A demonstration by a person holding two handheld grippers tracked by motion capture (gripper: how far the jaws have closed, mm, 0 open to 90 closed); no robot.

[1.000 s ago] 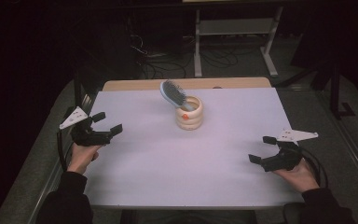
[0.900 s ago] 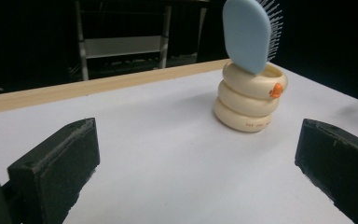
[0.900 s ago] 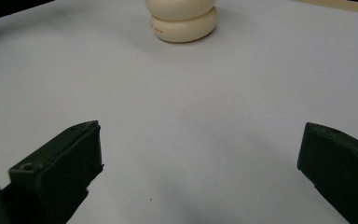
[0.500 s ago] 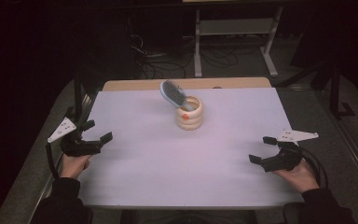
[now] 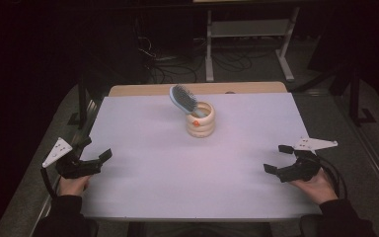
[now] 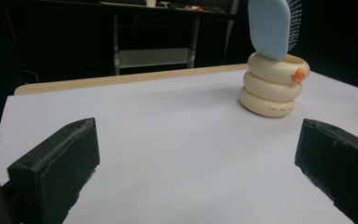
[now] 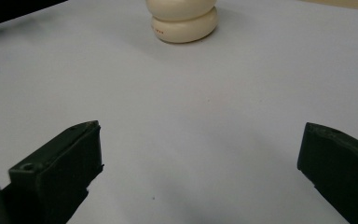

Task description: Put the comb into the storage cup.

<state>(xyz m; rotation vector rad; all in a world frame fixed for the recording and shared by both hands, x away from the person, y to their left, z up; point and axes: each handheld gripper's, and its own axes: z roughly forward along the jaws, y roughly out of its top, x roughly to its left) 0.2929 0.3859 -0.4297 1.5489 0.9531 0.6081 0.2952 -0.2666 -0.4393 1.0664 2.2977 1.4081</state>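
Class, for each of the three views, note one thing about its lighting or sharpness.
High view: the white table is lit, the surroundings dark. Left gripper view: the holder and brush look sharp, the near jaws soft. Right gripper view: the holder is cropped at top, evenly lit.

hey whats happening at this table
A person sits at a white table with a two-jaw gripper in each hand. The left gripper is near the table's left edge and the right gripper near its right edge; both have jaws wide open and hold nothing. Toward the far middle stands a cream ringed cup with a blue hairbrush leaning in it, bristle end up. Neither gripper touches them.
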